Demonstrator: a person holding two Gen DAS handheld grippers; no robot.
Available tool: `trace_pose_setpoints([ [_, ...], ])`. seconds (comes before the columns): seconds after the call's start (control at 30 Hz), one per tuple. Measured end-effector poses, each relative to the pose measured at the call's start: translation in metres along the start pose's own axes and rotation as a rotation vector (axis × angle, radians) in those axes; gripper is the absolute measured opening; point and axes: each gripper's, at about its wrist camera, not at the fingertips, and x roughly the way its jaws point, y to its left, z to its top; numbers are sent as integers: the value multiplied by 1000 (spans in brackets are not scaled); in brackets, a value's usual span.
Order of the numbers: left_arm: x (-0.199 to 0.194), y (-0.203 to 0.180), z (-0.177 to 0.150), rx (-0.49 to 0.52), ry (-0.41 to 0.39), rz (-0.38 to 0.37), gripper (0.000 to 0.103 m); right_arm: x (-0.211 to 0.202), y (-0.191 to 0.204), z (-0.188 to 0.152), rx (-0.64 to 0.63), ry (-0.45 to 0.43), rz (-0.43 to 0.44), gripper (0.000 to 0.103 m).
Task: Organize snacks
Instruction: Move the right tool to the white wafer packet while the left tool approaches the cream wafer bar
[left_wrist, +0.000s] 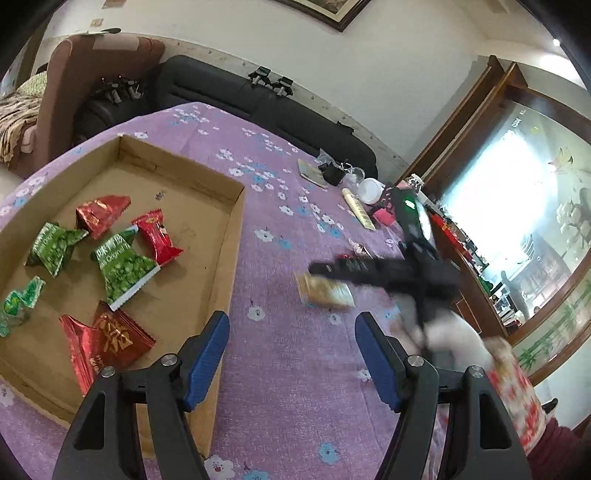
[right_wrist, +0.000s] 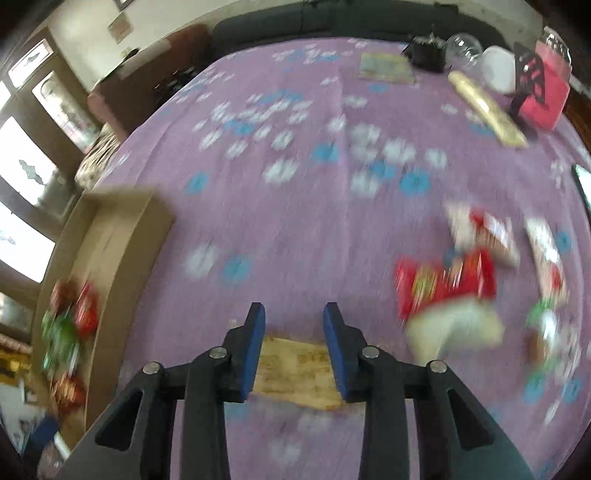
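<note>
Purple flowered cloth is covering the table. At far left a shallow cardboard tray is collecting sorted red and green packets; one green one is reading "Original". Beside it the left gripper is hanging wide apart and empty. Further right, the right gripper is straddling a gold packet, its writing too blurred to read; whether the pads are pressing it I cannot tell. Loose snacks are waiting at right.
</note>
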Motion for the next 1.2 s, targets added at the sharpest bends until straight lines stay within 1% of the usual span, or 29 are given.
trace_pose_setpoints([
  [0.07,0,0,-1,1,4,-8,74,-8,4,-22,2,43,50,32],
  [0.1,0,-1,-1,3,5,-11,74,-13,3,-31,4,66,100,32],
  [0.13,-1,-2,-2,10,7,-16,74,-22,-1,-40,15,66,169,32],
  [0.17,-1,-5,-3,18,10,-21,74,-32,-7,-45,28,42,200,32],
  [0.2,-1,-7,-4,25,14,-28,74,-49,-20,-50,47,-23,195,32],
  [0.23,1,-11,-6,37,24,-37,74,-60,-30,-51,57,-70,168,35],
  [0.27,3,-14,-7,45,34,-42,74,-72,-44,-53,72,-128,126,42],
  [0.3,5,-17,-10,53,44,-47,74,-77,-52,-53,85,-153,102,44],
  [0.33,8,-22,-13,64,58,-54,74,-83,-64,-54,108,-175,79,46],
  [0.43,17,-35,-22,103,98,-68,74,-85,-88,-54,165,-221,67,48],
  [0.5,23,-44,-29,119,125,-77,74,-78,-97,-51,182,-245,35,50],
  [0.53,25,-49,-32,127,139,-83,74,-72,-101,-43,193,-254,15,50],
  [0.6,28,-56,-37,148,157,-83,74,-62,-107,-34,219,-267,4,50],
  [0.7,29,-62,-40,165,171,-81,74,-47,-114,-16,249,-263,-12,50],
  [0.77,29,-63,-41,169,173,-76,74,-35,-117,-5,261,-245,-22,50],
  [0.83,29,-63,-41,173,177,-77,74,-21,-117,-1,253,-205,-2,50],
  [0.9,29,-63,-41,178,177,-78,74,-25,-111,-4,224,-204,-16,40],
  [0.93,30,-63,-41,183,178,-82,74,-27,-108,-9,209,-180,11,38],
  [1.03,36,-65,-40,196,188,-88,74,-33,-100,-26,167,-138,39,36],
  [1.07,38,-66,-41,197,191,-92,74,-36,-97,-33,140,-126,30,33],
  [1.17,47,-69,-43,206,212,-95,74,-42,-91,-47,95,-110,24,32],
  [1.2,49,-70,-45,208,220,-95,74,-47,-88,-50,75,-136,-9,32],
])
